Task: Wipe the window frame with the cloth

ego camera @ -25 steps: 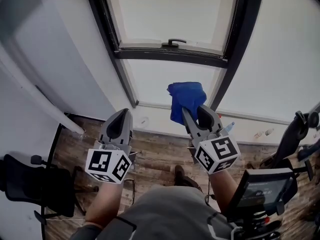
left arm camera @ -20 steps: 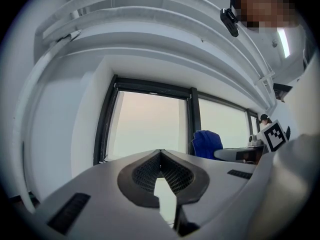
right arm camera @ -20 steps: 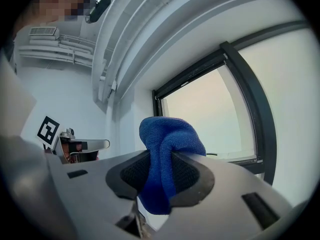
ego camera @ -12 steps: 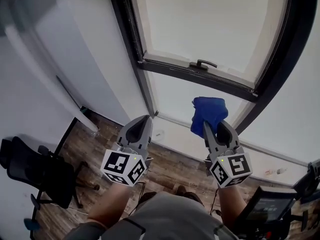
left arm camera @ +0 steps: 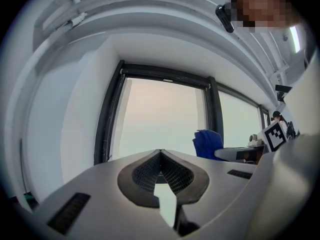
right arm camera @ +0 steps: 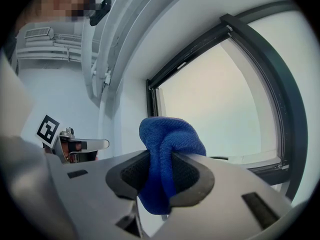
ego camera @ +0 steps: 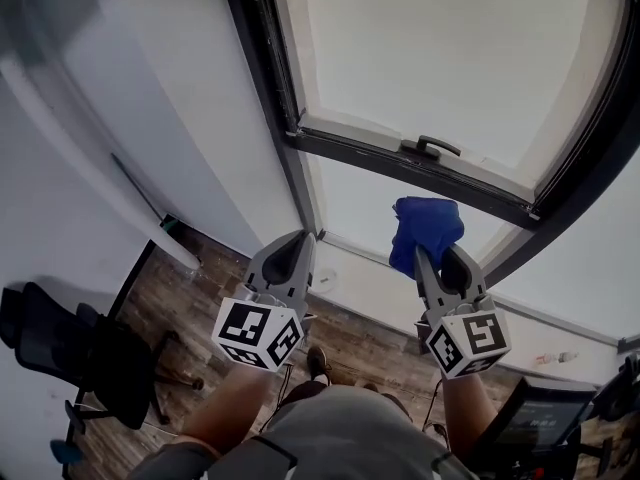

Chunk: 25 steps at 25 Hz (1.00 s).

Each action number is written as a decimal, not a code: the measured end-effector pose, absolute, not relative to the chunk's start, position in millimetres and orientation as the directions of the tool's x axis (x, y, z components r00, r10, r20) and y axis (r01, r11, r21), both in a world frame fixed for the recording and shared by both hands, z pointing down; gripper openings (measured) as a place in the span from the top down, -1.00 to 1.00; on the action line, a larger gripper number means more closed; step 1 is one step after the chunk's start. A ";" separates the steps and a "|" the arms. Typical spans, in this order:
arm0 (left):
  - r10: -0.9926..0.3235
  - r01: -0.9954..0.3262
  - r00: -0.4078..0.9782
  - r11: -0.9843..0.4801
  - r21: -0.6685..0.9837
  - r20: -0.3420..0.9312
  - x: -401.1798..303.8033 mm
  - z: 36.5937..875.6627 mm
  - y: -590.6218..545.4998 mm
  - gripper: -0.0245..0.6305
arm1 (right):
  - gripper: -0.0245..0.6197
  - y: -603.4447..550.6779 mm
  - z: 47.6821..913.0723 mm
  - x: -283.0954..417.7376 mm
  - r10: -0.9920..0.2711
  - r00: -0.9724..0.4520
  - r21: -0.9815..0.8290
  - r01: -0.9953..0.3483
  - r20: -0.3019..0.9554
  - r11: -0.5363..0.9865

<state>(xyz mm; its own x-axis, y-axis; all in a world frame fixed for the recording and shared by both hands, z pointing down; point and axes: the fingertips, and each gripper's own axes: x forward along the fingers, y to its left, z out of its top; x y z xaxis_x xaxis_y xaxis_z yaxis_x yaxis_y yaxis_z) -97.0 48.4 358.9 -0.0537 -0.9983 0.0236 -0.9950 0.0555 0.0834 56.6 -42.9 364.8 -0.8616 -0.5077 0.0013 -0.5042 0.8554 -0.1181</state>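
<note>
Closest in, the person's grey shirt point(ego camera: 340, 430) fills the bottom of the head view, with both forearms reaching forward over a wooden floor point(ego camera: 195, 293). A black office chair point(ego camera: 75, 353) stands on that floor off to the left. Each forearm ends in a marker cube, the left one point(ego camera: 258, 332) and the right one point(ego camera: 468, 343), roughly level with each other and well apart. Past the cubes, the left tool point(ego camera: 296, 238) is closed: in its own view the two jaws meet at their tips point(left arm camera: 160, 151) and nothing sits between them. The right tool point(ego camera: 439, 258) is clamped on the blue cloth point(ego camera: 426, 228). In the right gripper view the cloth point(right arm camera: 167, 140) is pinched between the dark pads and bulges out above and below them in a rounded wad. From the left gripper view the same cloth point(left arm camera: 207, 143) shows off to the right, in front of the pale glass. Beyond the tools rises the dark window frame point(ego camera: 268, 98). The cloth is held up before the lower pane, under the frame's horizontal bar point(ego camera: 395, 160) and to the right of the upright post. Whether it touches glass or frame I cannot tell. A black handle point(ego camera: 437, 148) sits on that bar, just above the cloth.
</note>
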 end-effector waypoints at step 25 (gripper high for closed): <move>-0.996 -0.991 -0.094 0.094 0.100 0.004 -257.5 375.6 -47.0 0.90 | 0.54 -124.4 364.1 -119.4 -0.488 -0.873 -0.088 -0.486 -0.005 0.869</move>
<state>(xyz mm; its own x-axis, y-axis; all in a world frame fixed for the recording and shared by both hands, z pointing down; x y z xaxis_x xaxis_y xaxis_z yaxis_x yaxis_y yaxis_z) -257.5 -47.0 375.6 -0.0936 -0.9956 0.0045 -0.9906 0.0935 0.0996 -119.4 -124.4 364.1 -0.8726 -0.4884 -0.0053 -0.4861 0.8694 -0.0885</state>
